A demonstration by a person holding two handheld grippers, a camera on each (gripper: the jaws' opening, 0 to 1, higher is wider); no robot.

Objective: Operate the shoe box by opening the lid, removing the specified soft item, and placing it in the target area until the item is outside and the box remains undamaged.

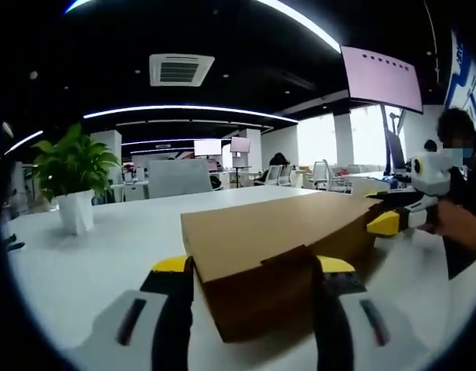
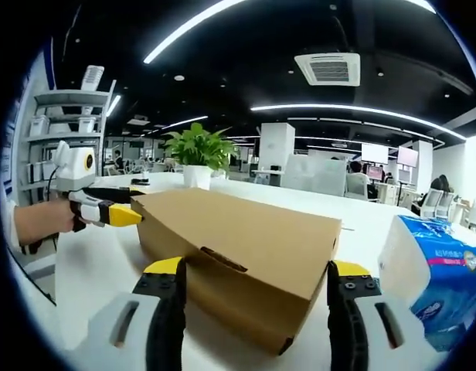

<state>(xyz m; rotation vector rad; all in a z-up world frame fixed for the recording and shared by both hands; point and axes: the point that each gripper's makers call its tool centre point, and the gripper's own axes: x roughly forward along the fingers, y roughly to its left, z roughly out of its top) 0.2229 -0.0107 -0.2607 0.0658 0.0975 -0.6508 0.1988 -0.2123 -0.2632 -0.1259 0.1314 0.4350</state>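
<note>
Both claws are spread wide: left claw [image 1: 253,267] straddles one end of the closed box [image 1: 280,255], right claw [image 2: 256,270] the other.

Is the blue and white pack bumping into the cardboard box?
Apart. In the right gripper view, a strip of white table shows between the blue and white pack and the cardboard box.
</note>
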